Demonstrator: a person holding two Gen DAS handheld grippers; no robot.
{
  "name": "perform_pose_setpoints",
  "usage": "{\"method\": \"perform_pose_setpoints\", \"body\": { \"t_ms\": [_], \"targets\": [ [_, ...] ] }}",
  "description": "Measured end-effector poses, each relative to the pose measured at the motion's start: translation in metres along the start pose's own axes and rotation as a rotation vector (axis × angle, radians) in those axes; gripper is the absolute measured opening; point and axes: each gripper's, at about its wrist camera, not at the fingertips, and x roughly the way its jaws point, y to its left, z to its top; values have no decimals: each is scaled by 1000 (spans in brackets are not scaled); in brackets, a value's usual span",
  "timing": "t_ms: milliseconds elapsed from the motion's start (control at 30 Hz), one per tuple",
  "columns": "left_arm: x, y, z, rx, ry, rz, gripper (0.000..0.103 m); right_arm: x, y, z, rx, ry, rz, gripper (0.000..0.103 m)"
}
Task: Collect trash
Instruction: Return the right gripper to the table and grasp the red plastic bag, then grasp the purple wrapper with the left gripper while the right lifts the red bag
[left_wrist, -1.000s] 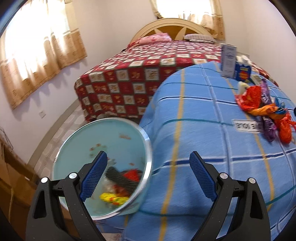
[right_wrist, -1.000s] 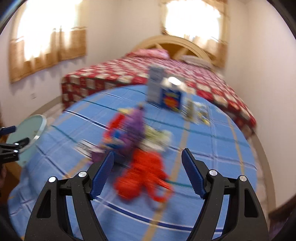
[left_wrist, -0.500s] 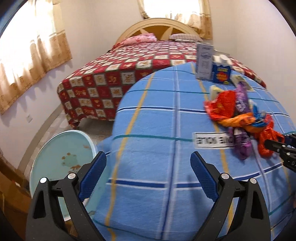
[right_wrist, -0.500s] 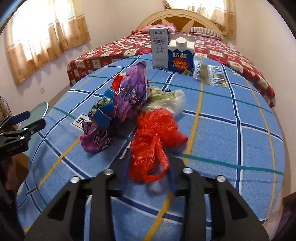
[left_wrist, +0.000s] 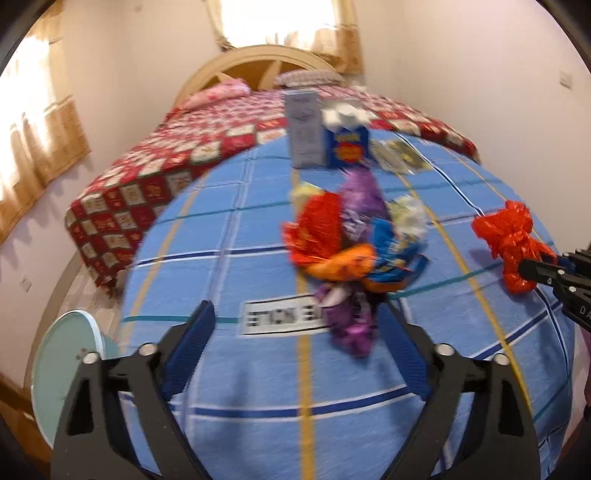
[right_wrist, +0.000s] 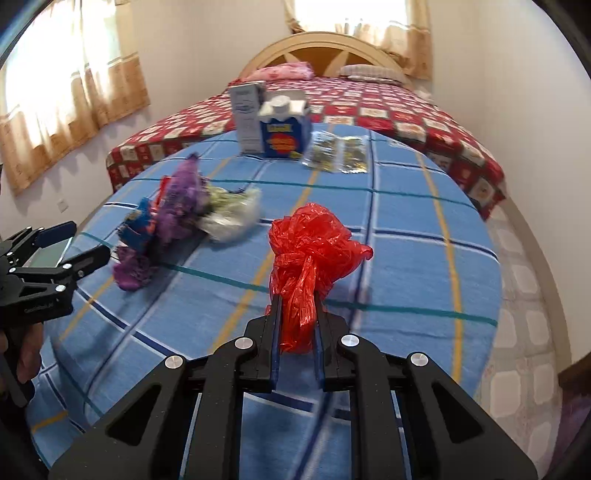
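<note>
My right gripper (right_wrist: 297, 299) is shut on a crumpled red plastic bag (right_wrist: 310, 243), held off to the right of the trash pile; the left wrist view shows that bag (left_wrist: 506, 236) in the right gripper (left_wrist: 535, 266). A pile of purple, orange, blue and clear wrappers (left_wrist: 351, 240) lies on the blue checked tablecloth (left_wrist: 221, 221). My left gripper (left_wrist: 295, 317) hovers just in front of the pile, its jaws closing. A purple wrapper (left_wrist: 351, 328) lies inside its right finger, and the pads touch nothing. A pale green bin (left_wrist: 62, 362) stands low at the left.
At the table's far side stand a grey-white carton (left_wrist: 303, 129) and a blue carton (left_wrist: 347, 147), with clear packets (left_wrist: 399, 158) beside them. Behind the table is a bed with a red patterned quilt (left_wrist: 166, 166). A white label (left_wrist: 280, 317) lies on the cloth.
The left gripper swung from over the bin to the table, in front of the pile, and narrowed a little. The right gripper shut on the red bag and drew it away from the pile.
</note>
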Motion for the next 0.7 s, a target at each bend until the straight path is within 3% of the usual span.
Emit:
{"method": "perform_pose_setpoints", "body": {
  "t_ms": [67, 200, 700],
  "targets": [
    [13, -10, 0, 17, 41, -32, 63, 2, -3, 0, 7, -4, 6, 15],
    [26, -18, -3, 39, 88, -68, 13, 2, -5, -3, 2, -18, 18, 15],
    [-52, 18, 3, 33, -66, -78, 9, 1, 3, -6, -16, -50, 18, 16]
  ]
}}
